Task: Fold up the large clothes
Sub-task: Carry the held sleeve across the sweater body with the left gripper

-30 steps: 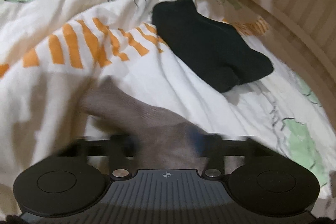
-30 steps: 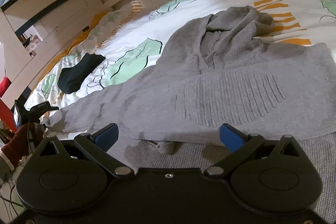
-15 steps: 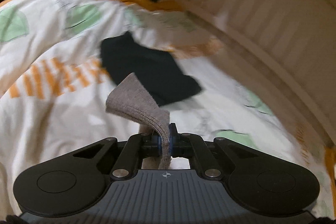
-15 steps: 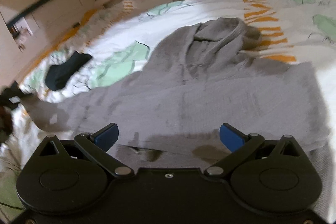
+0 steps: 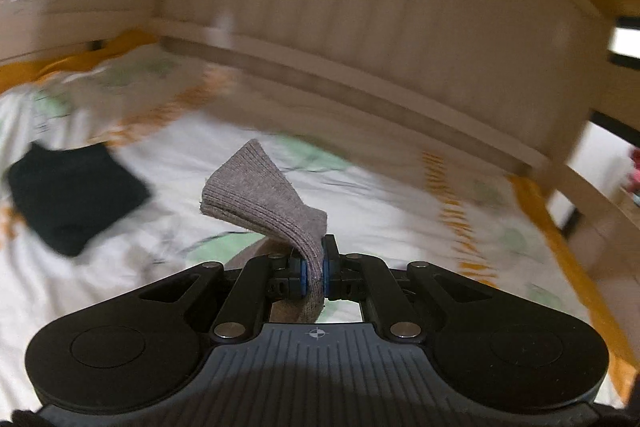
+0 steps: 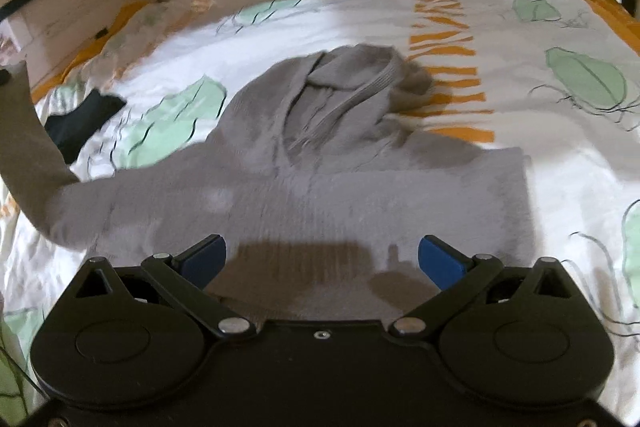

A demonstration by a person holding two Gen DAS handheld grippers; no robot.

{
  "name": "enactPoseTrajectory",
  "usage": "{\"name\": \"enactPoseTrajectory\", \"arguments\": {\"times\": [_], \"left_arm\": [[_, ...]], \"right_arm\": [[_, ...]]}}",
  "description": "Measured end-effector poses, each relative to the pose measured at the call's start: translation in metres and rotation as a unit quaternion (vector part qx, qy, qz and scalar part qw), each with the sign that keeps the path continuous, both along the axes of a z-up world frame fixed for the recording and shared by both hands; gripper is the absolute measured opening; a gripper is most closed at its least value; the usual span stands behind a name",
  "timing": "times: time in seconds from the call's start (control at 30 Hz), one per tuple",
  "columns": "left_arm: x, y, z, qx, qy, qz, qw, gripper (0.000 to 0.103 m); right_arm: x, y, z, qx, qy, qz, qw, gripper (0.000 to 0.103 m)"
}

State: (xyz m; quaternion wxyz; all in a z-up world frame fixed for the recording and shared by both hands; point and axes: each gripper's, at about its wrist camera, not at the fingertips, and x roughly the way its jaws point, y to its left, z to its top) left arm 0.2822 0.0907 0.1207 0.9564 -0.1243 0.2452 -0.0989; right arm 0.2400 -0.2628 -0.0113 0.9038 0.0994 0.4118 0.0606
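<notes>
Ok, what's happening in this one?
A person is folding a grey sweater spread on a bed. The left hand-held gripper is shut on the sleeve cuff and holds it up off the duvet; in the right view that sleeve rises at the left edge. The right hand-held gripper is open above the sweater's lower body, holding nothing. A black garment lies aside on the bed.

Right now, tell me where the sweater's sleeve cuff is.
The sleeve cuff is pinched in the shut left gripper, raised above the bedspread in the left wrist view, with the black garment lying to its left.
</notes>
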Motion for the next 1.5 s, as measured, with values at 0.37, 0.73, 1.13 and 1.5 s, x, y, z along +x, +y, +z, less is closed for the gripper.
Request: {"name": "enactPoseTrajectory", "arguments": {"times": [0.37, 0.73, 1.13, 1.5], "left_arm": [[0.021, -0.154, -0.054, -0.018, 0.049, -0.118, 0.9916, 0.007], [0.016, -0.216, -0.145, -0.019, 0.141, -0.187, 0.9719, 0.023], [-0.021, -0.156, -0.116, 0.117, 0.047, -0.2, 0.9715, 0.059], [0.016, -0.047, -0.169, 0.157, 0.13, -0.074, 0.9763, 0.061]], "right_arm": [[0.0, -0.043, 0.029, -0.001, -0.041, -0.055, 0.998, 0.102], [0.002, -0.082, 0.039, 0.039, -0.047, -0.104, 0.993, 0.102], [0.003, -0.083, 0.03, 0.045, -0.043, -0.11, 0.992, 0.102], [0.012, -0.052, -0.017, 0.065, 0.025, -0.055, 0.996, 0.102]]}}
